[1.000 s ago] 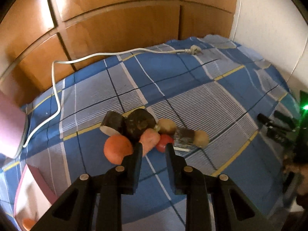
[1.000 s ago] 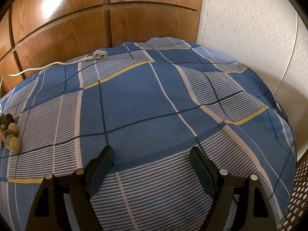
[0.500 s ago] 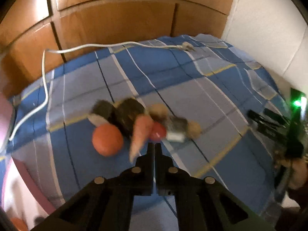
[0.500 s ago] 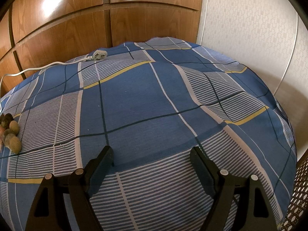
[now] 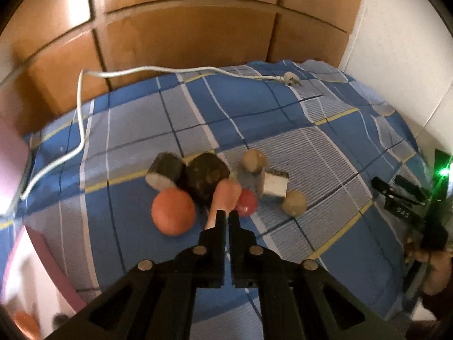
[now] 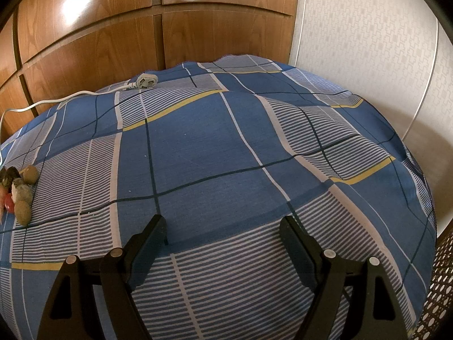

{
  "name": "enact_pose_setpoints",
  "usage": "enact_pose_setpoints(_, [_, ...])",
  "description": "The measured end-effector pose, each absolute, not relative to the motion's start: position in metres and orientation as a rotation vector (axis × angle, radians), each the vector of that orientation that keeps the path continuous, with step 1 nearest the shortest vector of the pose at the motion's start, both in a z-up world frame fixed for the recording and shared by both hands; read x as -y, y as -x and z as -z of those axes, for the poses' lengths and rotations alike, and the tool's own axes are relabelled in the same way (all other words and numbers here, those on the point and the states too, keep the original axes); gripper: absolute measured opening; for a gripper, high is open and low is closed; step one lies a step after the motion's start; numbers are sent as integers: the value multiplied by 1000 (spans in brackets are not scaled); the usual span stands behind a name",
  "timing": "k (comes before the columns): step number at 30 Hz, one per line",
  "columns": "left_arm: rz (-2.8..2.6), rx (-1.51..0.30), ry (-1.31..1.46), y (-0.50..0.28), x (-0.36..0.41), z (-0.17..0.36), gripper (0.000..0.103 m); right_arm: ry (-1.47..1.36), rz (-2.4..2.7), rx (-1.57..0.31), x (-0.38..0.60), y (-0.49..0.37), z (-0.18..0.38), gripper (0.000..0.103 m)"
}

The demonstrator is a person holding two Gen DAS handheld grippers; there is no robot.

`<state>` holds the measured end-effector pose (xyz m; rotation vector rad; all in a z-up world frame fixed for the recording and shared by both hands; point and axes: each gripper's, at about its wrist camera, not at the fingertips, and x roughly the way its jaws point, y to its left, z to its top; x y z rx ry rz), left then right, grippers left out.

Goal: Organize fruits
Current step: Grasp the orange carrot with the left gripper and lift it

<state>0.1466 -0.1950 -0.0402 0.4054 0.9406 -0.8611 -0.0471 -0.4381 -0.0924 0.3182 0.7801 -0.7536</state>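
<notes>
Left gripper sits lower centre of the left wrist view, jaws pressed nearly together w/ only a thin slit btwn them, nothing visibly clamped. Its tips sit right at the near end of a pale orange carrot-like piece; can't tell if they touch it.

Fruit pile lies mid-frame on the blue checked bedsheet: big orange round fruit left of the tips, small red ball just right of the carrot piece, dark brown lumpy fruit behind, cut dark-skinned chunk w/ pale face at upper left of the pile, another cut chunk w/ white face to the right, and two tan kiwi-like fruits. All blurred, so exact kinds unclear.

White cable w/ plug runs across upper part of the sheet. Pink container at lower left edge, something orange inside at the corner.

Right gripper in lower centre of the right wrist view, jaws spread wide, empty, over bare sheet. Pile shows at far left edge there, well apart from it. Wood panels behind, pale wall upper right
</notes>
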Motion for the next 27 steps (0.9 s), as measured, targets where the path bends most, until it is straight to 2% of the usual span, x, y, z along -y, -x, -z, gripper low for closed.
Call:
enact_pose_setpoints(2, [851, -951, -433, -153, 201, 43, 29, -318, 754, -780, 438, 47, 92, 84])
enact_pose_setpoints(3, [842, -949, -437, -155, 203, 44, 31, -318, 754, -780, 438, 47, 93, 84])
enact_pose_setpoints(12, [866, -975, -442, -163, 219, 51, 31, -317, 754, -780, 437, 47, 93, 84])
enact_pose_setpoints(14, [867, -980, -431, -163, 219, 50, 21, -317, 754, -780, 438, 47, 93, 84])
enact_pose_setpoints(27, [842, -1006, -206, -115, 161, 27, 21, -316, 755, -781, 438, 46, 92, 84])
